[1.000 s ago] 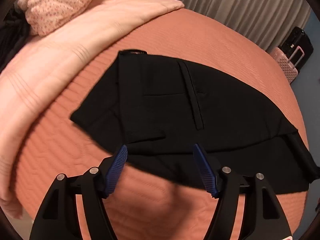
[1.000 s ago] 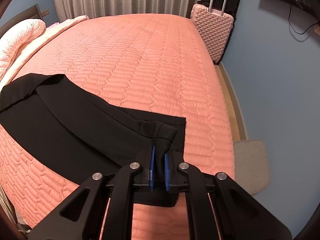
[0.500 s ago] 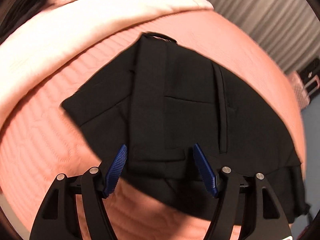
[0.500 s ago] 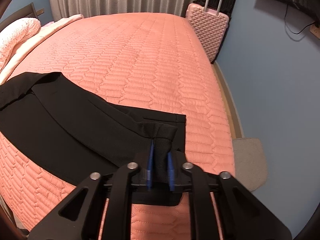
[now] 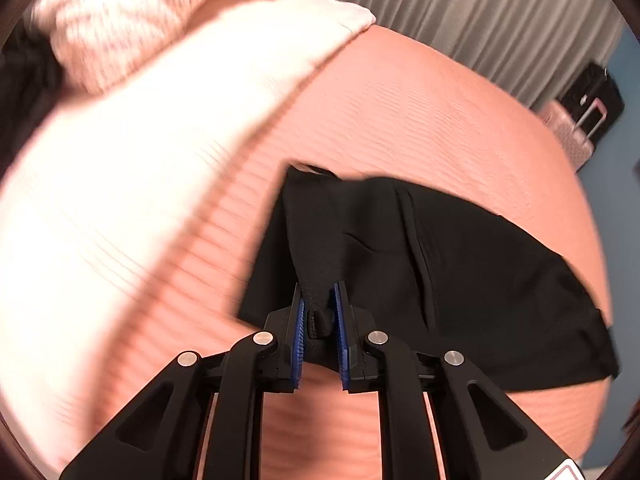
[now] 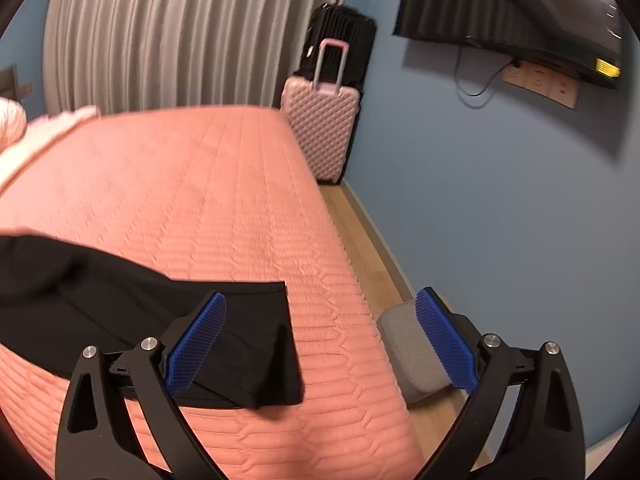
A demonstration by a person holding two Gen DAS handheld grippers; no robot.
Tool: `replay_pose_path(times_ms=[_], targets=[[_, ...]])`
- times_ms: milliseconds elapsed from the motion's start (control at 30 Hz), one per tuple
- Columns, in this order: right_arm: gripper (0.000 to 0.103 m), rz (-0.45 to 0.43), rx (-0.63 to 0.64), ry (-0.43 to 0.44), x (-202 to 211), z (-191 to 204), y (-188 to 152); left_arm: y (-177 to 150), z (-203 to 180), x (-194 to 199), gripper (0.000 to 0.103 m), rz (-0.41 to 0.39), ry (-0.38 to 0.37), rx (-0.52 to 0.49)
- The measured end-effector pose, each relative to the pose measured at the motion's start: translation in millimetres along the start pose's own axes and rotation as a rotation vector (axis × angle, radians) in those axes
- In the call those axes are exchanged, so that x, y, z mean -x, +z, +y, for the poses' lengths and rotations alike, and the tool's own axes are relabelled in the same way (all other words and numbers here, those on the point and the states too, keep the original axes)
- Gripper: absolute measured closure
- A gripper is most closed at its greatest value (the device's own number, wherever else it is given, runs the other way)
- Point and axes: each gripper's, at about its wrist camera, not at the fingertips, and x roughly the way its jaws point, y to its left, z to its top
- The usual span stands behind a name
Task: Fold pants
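One end of the pants (image 5: pixel 460 264) is pinched: left gripper (image 5: pixel 319 332) has just closed on the waist end. Right gripper (image 6: pixel 320 340) just opened, nothing between; cuff end beside its left finger. Pants lie lengthwise along bed's (image 6: pixel 200 184) near edge, so left does the fold.

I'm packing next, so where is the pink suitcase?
In the right wrist view the pink suitcase stands upright beyond the bed's far right corner, against a black suitcase beside the curtain.
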Motion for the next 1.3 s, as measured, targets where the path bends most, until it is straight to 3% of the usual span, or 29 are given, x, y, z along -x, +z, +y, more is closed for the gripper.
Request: replay_pose_path(times_ms=[67, 133, 167, 200, 300, 367, 467, 533, 600, 700, 800, 833, 867, 900, 967, 1000, 1100, 1133, 1167, 1200, 1233, 1267, 1300], targets=[[0.007, 0.005, -0.036, 0.023, 5, 3, -5, 7, 9, -8, 0.087, 0.059, 0.086, -0.072], [0.006, 0.03, -0.071, 0.057, 3, 12, -17, -4, 18, -41, 0.094, 0.115, 0.39, -0.189], [0.006, 0.056, -0.079, 0.067, 0, 20, -26, -10, 20, -58, 0.094, 0.138, 0.471, -0.242], [0.006, 0.075, -0.083, 0.077, -2, 27, -32, -15, 23, -58, 0.091, 0.137, 0.482, -0.231], [0.006, 0.124, -0.08, 0.163, -1, 51, -53, -26, 24, -27, 0.087, 0.03, 0.441, -0.068], [0.006, 0.162, -0.055, 0.208, -6, 65, -65, -34, 2, 0, 0.087, -0.065, 0.412, -0.061], [0.006, 0.215, 0.007, 0.17, -25, 73, -83, -42, -69, 24, 0.082, -0.15, 0.419, -0.2], [0.006, 0.224, -0.019, 0.156, -37, 63, -85, -52, -124, 34, 0.056, -0.192, 0.36, -0.261], [0.006, 0.244, -0.058, 0.134, -56, 45, -81, -70, -177, 41, 0.049, -0.218, 0.303, -0.324], [0.006, 0.275, -0.108, 0.12, -91, 13, -71, -99, -248, 44, 0.049, -0.251, 0.257, -0.421], [0.006, 0.317, -0.184, 0.23, -127, -8, -60, -129, -316, 43, 0.046, -0.254, 0.187, -0.474], [0.009, 0.359, -0.204, 0.284, -143, -11, -60, -135, -333, 43, 0.041, -0.248, 0.155, -0.484], [0.021, 0.393, -0.203, 0.323, -155, -12, -61, -141, -350, 43, 0.04, -0.242, 0.133, -0.49], [0.06, 0.448, -0.153, 0.334, -170, -6, -60, -145, -360, 41, 0.039, -0.236, 0.119, -0.495], [0.085, 0.446, -0.072, 0.335, -177, 4, -48, -150, -377, 36, 0.039, -0.223, 0.116, -0.519], [0.092, 0.387, -0.047, 0.361, -169, 8, -33, -151, -381, 35, 0.039, -0.22, 0.124, -0.528], [0.092, 0.168, -0.02, 0.401, -138, 9, 4, -156, -392, 30, 0.039, -0.223, 0.163, -0.564], [0.088, 0.153, 0.021, 0.348, -147, 9, 2, -156, -394, 27, 0.036, -0.223, 0.177, -0.575], [0.08, 0.221, 0.086, 0.249, -169, 11, -8, -156, -394, 21, 0.034, -0.219, 0.195, -0.58], [0.069, 0.371, 0.137, 0.147, -200, 11, -24, -157, -397, 15, 0.034, -0.205, 0.214, -0.578], [0.07, 0.453, 0.161, 0.054, -214, 10, -34, -156, -396, 8, 0.034, -0.191, 0.23, -0.572], [0.069, 0.438, 0.167, 0.0, -209, 10, -36, -156, -394, 5, 0.034, -0.184, 0.242, -0.566], [0.069, 0.33, 0.141, 0.003, -185, 14, -28, -155, -389, 2, 0.034, -0.183, 0.25, -0.56]])
